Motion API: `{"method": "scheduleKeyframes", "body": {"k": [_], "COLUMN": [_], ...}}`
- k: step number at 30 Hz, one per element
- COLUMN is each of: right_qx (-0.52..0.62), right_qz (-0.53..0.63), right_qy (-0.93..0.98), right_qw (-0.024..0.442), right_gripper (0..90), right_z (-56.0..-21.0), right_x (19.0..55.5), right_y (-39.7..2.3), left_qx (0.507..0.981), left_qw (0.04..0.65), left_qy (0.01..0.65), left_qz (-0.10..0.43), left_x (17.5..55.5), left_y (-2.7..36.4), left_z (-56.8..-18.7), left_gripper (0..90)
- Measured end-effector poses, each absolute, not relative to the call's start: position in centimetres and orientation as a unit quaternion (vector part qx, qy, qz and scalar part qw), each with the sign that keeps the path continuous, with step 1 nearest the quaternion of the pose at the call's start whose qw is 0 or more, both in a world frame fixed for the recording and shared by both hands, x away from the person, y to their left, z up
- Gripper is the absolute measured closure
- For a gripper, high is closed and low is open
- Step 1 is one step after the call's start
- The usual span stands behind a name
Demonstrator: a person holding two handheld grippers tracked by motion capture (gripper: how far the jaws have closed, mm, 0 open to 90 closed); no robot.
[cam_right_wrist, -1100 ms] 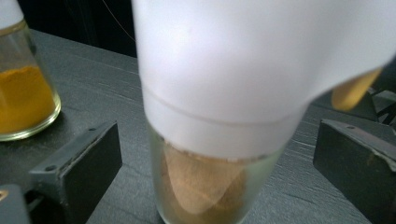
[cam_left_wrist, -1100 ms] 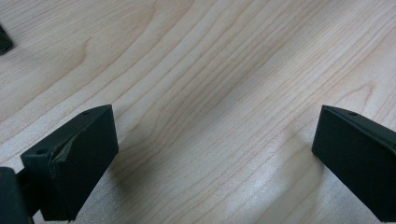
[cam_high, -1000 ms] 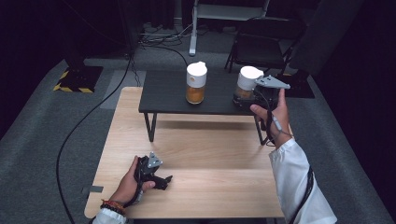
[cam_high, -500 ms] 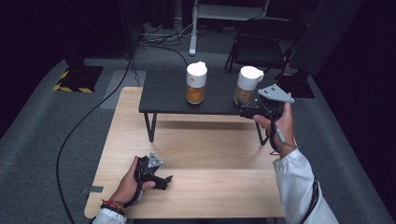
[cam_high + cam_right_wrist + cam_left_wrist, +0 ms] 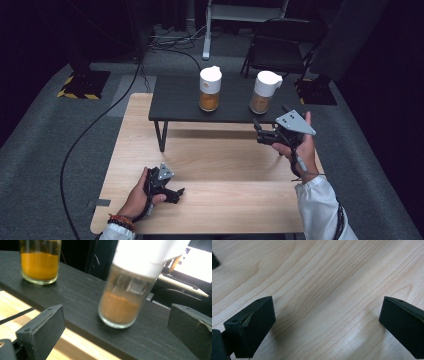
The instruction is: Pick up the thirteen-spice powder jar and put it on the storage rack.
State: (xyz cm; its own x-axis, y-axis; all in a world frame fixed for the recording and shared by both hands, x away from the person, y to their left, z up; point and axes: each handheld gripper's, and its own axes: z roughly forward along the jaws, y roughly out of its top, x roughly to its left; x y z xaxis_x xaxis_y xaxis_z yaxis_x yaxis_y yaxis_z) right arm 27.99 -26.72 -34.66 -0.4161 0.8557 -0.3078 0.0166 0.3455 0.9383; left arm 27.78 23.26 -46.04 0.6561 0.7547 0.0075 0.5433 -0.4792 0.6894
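Table: we see a light wooden table (image 5: 215,170) on grey carpet.
Shelf: a low black shelf (image 5: 180,102) stands on the table's far part.
Left jar: a glass jar with white lid (image 5: 210,88), holding orange powder, stands upright on the shelf.
Right jar: a second white-lidded jar (image 5: 264,92) with browner powder stands well apart from the first, near the shelf's right end.
Right gripper: we find the right gripper (image 5: 258,131) held above the table, just in front of the right jar, apart from it.
Left gripper: the left gripper (image 5: 177,192) lies low over the table's near edge.
Background: a folding chair (image 5: 280,47) stands behind the table.
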Motion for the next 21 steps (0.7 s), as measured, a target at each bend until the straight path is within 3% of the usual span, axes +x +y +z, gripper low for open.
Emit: {"method": "scheduleKeyframes", "body": {"k": [21], "right_qx": [0.287], "right_qz": [0.454], "right_qy": [0.746], "right_qw": [0.393], "right_gripper": [1.0], "right_z": [-41.2], "right_x": [26.5], "right_y": [-27.4], "left_qx": [0.845], "left_qw": [0.337], "left_qy": [0.385], "left_qz": [0.157], "left_x": [27.8], "left_y": [23.3], "left_z": [-46.1], "left_gripper": [0.1]}}
